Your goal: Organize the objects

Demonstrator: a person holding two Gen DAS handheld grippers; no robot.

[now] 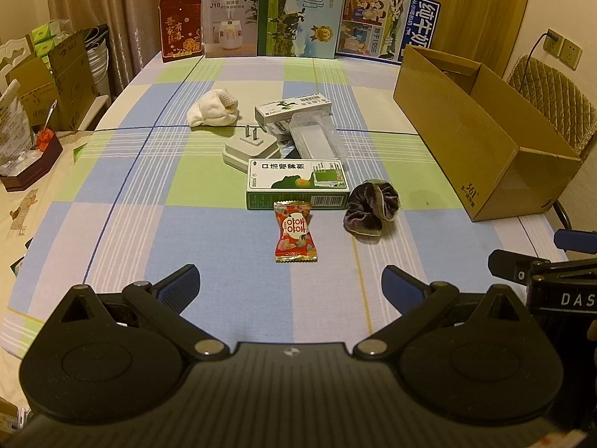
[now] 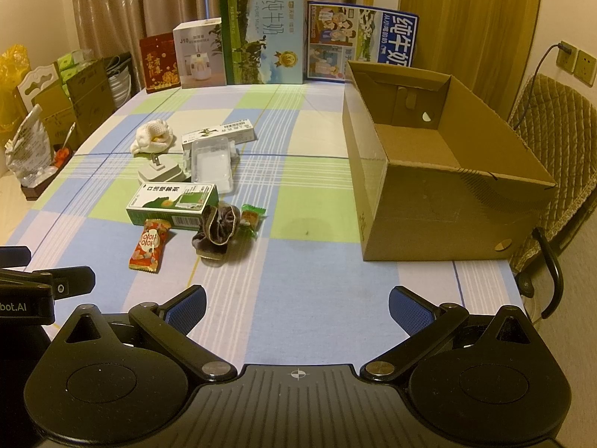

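Blue-padded L gripper [image 1: 290, 285] & R gripper [image 2: 297, 308] level, spread wide, empty.

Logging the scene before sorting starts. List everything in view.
cardboard box: 1, brown, open, table's right side
red snack packet: 1, nearest the left gripper
green medicine box: 1, behind the packet
scrunchie: 1, dark velvet, right of that box
green candy: 1, beside the scrunchie
plug adapter: 1, white, prongs up
clear plastic case: 1, mid-table
white carton: 1, behind the case
white cloth: 1, bundled, far left of the pile
upright boxes: 4, along the far edge
chair: 1, quilted, right
left gripper: open, empty
right gripper: open, empty
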